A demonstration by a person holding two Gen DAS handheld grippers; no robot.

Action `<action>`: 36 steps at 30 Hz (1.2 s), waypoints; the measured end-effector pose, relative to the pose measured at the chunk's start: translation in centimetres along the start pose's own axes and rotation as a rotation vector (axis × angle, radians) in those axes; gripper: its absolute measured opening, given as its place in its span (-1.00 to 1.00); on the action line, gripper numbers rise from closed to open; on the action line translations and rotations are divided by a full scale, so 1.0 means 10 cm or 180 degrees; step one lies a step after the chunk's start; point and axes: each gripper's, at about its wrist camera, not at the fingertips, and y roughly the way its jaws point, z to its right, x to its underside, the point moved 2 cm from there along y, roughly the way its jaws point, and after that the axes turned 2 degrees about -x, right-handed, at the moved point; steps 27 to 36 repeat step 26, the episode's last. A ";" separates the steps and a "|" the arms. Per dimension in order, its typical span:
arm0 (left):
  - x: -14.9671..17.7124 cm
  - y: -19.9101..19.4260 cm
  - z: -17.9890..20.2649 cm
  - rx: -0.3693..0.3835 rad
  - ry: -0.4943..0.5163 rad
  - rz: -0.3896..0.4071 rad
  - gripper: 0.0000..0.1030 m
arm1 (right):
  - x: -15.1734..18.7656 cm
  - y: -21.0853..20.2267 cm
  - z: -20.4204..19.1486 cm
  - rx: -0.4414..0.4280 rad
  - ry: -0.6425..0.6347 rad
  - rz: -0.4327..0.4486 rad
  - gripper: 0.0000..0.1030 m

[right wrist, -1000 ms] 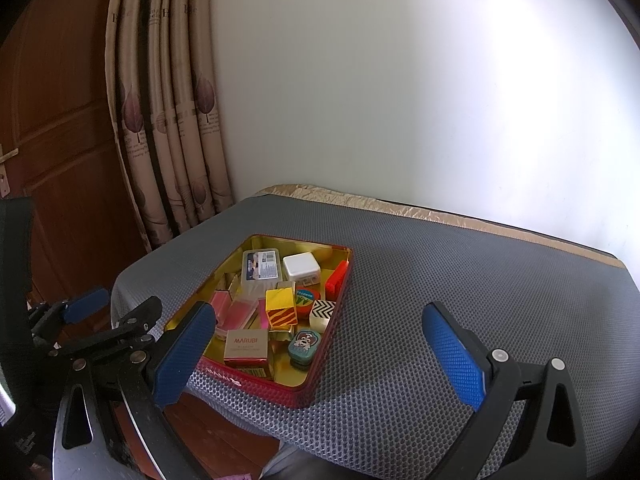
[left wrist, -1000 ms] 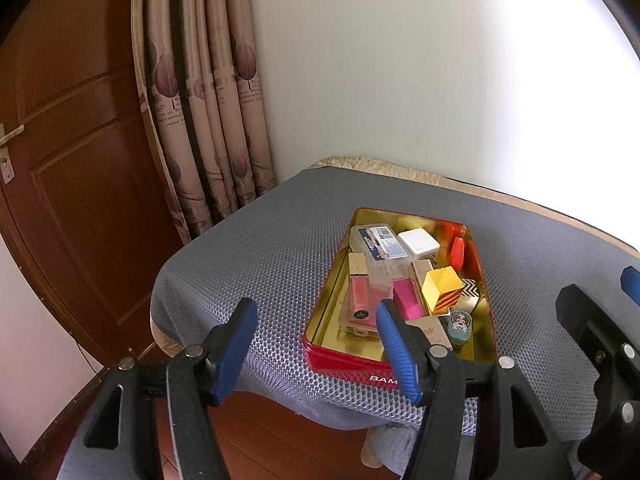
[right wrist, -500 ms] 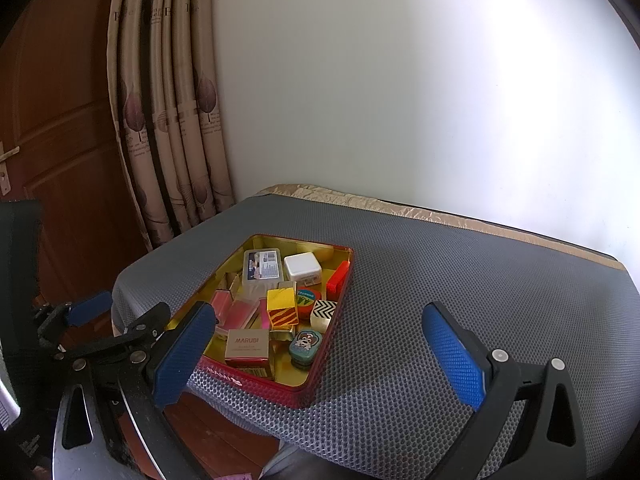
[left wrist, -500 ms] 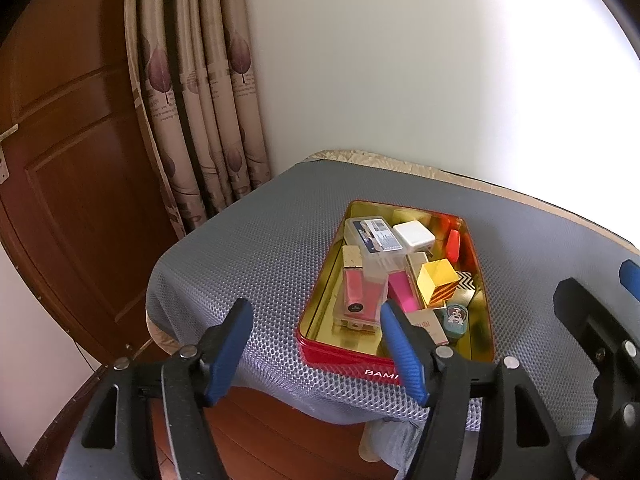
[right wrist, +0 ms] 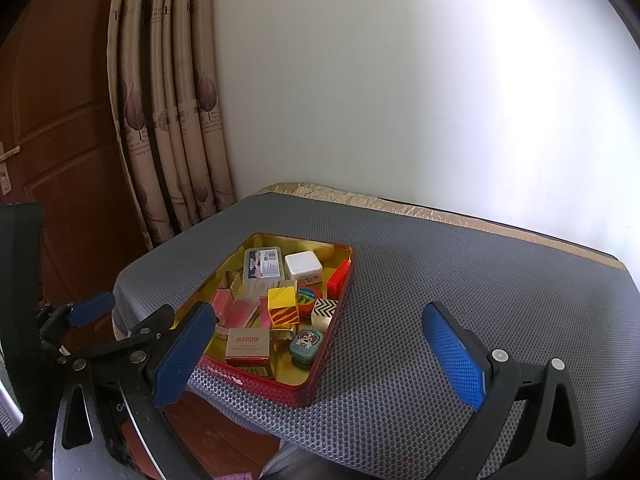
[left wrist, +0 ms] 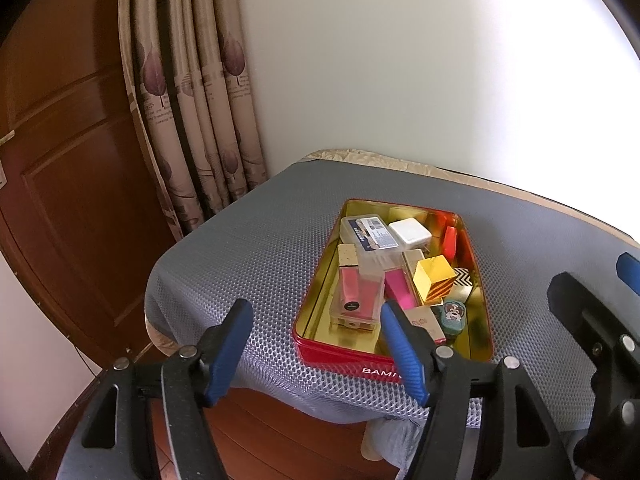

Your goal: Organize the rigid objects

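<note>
A red tin with a gold inside (left wrist: 340,350) (right wrist: 344,304) sits near the front left corner of a grey mesh-covered table (left wrist: 256,248) (right wrist: 460,280). It holds several small items: a clear plastic case (left wrist: 370,234) (right wrist: 262,264), a white box (left wrist: 410,232) (right wrist: 303,266), a yellow cube (left wrist: 434,280) (right wrist: 283,306), pink boxes (left wrist: 352,292), a "MARUBI" box (right wrist: 247,346) and a teal tin (left wrist: 452,314) (right wrist: 306,342). My left gripper (left wrist: 316,350) is open and empty, short of the tin's near edge. My right gripper (right wrist: 316,354) is open and empty, above the tin's near right corner.
A patterned curtain (left wrist: 192,100) (right wrist: 168,120) hangs at the back left beside a brown wooden door (left wrist: 60,160). A white wall stands behind the table. The table's front edge drops to a wooden floor (left wrist: 280,440). The right gripper's body shows at the left wrist view's right edge (left wrist: 592,344).
Both grippers have drifted slightly; the tin sits a little higher and nearer the middle in the left wrist view. Both stay open and empty. Nothing in the tin has moved.
</note>
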 end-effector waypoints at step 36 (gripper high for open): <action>-0.02 -0.05 0.04 0.0032 0.0067 0.0118 0.32 | -0.07 -0.01 0.14 0.0066 0.0061 0.0043 0.99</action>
